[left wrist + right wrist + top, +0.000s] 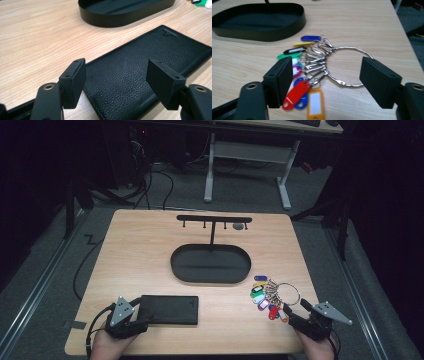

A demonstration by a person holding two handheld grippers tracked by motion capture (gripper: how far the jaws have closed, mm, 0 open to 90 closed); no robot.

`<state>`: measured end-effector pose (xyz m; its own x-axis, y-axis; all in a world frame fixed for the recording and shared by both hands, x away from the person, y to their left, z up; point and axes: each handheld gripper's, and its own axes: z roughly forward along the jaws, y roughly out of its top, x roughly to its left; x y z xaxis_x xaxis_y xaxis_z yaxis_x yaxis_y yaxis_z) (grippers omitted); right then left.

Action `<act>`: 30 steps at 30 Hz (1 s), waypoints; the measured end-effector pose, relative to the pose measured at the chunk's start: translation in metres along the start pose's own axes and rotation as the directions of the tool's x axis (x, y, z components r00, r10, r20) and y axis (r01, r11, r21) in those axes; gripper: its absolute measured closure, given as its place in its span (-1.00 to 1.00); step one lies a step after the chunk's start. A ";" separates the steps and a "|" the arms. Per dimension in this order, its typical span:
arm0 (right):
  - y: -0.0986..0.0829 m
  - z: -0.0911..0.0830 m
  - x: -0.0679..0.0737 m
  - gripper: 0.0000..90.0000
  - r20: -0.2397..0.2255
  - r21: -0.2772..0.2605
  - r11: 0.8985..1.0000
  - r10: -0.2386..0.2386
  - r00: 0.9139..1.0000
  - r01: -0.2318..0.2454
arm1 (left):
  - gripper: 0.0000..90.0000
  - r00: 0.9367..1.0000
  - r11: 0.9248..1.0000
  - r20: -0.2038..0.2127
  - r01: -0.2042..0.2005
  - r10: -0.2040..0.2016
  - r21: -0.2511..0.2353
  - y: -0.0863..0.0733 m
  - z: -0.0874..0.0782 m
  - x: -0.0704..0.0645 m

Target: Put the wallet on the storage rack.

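A lab or workshop: a bare wooden table (150,245) stands on grey carpet, with aluminium floor rails (35,290), trailing cables (150,185) and a height-adjustable desk frame (247,165) behind, amid dark surroundings.

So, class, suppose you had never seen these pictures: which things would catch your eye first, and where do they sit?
The bunch of coloured key tags on a large metal ring stands out at the table's near right, just ahead of the open right gripper. Mid-table sits a black oval tray with a hook rack rising behind it. At near left lies a black leather wallet, by the open left gripper.
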<state>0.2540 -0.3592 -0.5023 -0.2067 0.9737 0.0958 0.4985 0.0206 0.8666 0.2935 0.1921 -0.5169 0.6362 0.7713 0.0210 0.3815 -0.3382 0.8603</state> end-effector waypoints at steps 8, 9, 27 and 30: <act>-0.003 0.004 0.003 -0.54 -0.033 0.015 0.999 -0.032 0.999 0.032 | -0.29 1.000 1.000 0.020 -0.009 0.009 -0.002 0.002 0.001 -0.002; -0.003 0.005 0.003 -0.54 -0.036 0.013 0.999 -0.030 0.999 0.030 | -0.29 1.000 1.000 0.021 -0.006 0.006 0.000 0.002 0.001 -0.001; -0.003 0.008 0.007 -0.52 -0.058 0.002 0.999 -0.050 0.997 0.050 | -0.14 0.998 1.000 0.049 -0.027 0.027 0.007 0.006 -0.002 -0.005; -0.004 0.009 0.008 -0.52 -0.063 0.008 0.999 -0.050 0.997 0.051 | 0.08 0.997 0.999 0.057 -0.048 0.047 0.009 0.005 -0.002 -0.008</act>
<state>0.2579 -0.3499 -0.5092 -0.2842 0.9552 0.0826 0.4942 0.0721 0.8663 0.2893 0.1847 -0.5117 0.6907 0.7224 0.0327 0.3567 -0.3797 0.8536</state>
